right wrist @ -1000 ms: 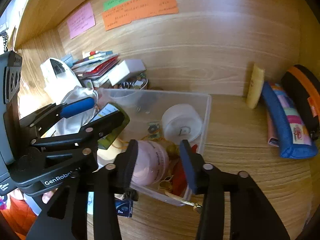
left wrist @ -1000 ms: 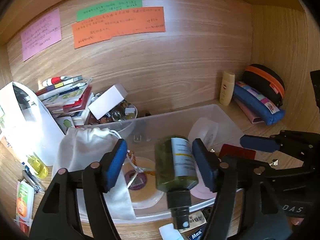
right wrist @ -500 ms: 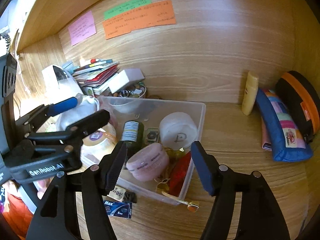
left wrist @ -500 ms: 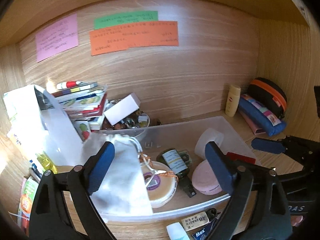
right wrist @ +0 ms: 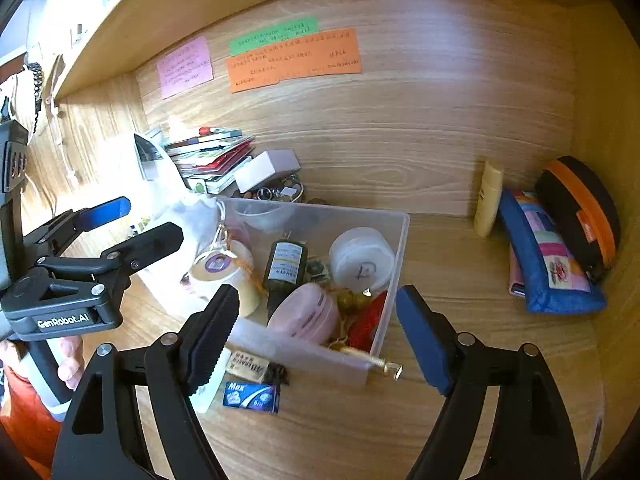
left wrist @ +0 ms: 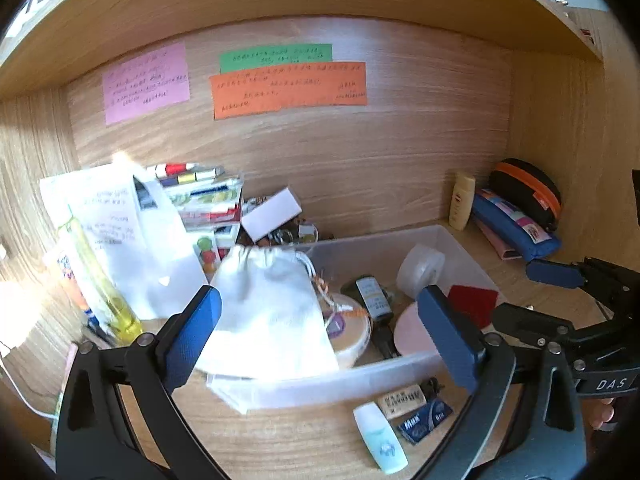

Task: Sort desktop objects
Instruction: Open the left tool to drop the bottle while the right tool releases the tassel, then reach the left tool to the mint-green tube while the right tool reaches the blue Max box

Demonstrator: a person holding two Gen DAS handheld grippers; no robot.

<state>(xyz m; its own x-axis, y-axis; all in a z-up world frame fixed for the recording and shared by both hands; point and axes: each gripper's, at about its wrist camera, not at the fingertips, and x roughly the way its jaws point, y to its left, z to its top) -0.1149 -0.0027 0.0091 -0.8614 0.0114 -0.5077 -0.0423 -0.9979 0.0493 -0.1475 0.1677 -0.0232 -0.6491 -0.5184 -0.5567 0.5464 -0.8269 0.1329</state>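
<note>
Both claws hang released and empty above the near edge of the clear plastic bin (right wrist: 394,240) on the wooden counter (right wrist: 460,264): the left claw (left wrist: 320,332) has just been spreading to its widest, the right claw (right wrist: 316,338) has just been opening too, and nothing lies between either pair of pads. Inside the bin, the dark green bottle (right wrist: 285,266) lies on its side near the middle, with the pink jar (right wrist: 306,314) just near and right of it and the white round tub (right wrist: 362,260) at the far right. A cream tin (right wrist: 224,276) sits to the left, partly under the white cloth pouch (left wrist: 268,308) that slumps over the bin's left wall. Outside, along the near wall, lie a small white tube (left wrist: 380,444), a tan eraser (right wrist: 248,366) and a blue packet (right wrist: 252,398). These loose pieces look light. The tube is probably smooth and apt to roll, so it is best pinched across its body at mid-length; the eraser is stiff and grippy and should take a firm squeeze on its long sides; the packet is thin and flat, so a claw would likely need to catch it by an edge. Far right, a yellow tube (right wrist: 488,204) stands against the back wall beside a blue pencil case (right wrist: 548,264), which looks soft and would sag unless taken near the middle.
</note>
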